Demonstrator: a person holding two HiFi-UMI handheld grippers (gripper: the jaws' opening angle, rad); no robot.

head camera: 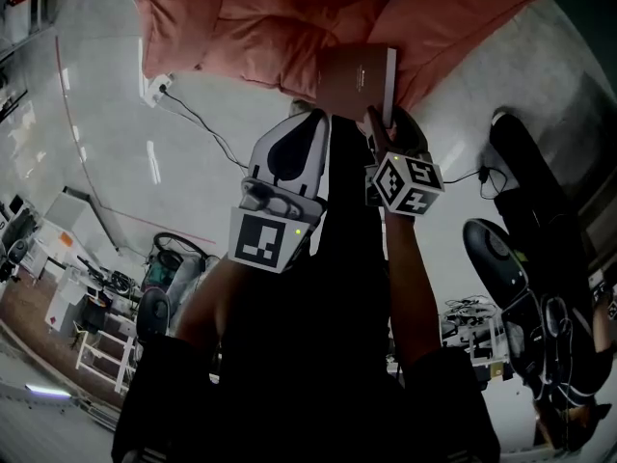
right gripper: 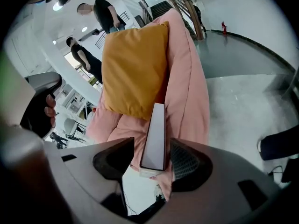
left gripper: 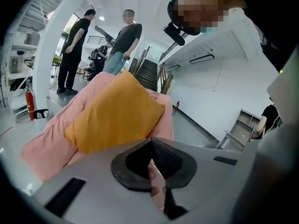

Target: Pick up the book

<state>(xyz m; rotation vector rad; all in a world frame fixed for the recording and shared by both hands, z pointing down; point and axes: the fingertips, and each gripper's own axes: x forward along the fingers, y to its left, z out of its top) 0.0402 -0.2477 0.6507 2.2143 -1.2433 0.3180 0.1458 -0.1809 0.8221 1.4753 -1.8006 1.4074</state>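
Here: book (head camera: 357, 83) at the pink sofa (head camera: 260, 27) edge, right gripper (head camera: 378, 121) around it.
Head view: book top centre, bare floor (head camera: 106, 114) left, a cable (head camera: 198, 123) crossing it. Left gripper view: left gripper (left gripper: 150, 141) pinched together, yellow cushion (left gripper: 114, 115) ahead. Right gripper view: jaws spread, book edge-on between them, frame-left pad (right gripper: 114, 160) clear, open floor right.

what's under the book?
The book rests on the pink sofa, near its front edge. The right gripper view shows a small white piece below its near end; the rest beneath is covered by the book.
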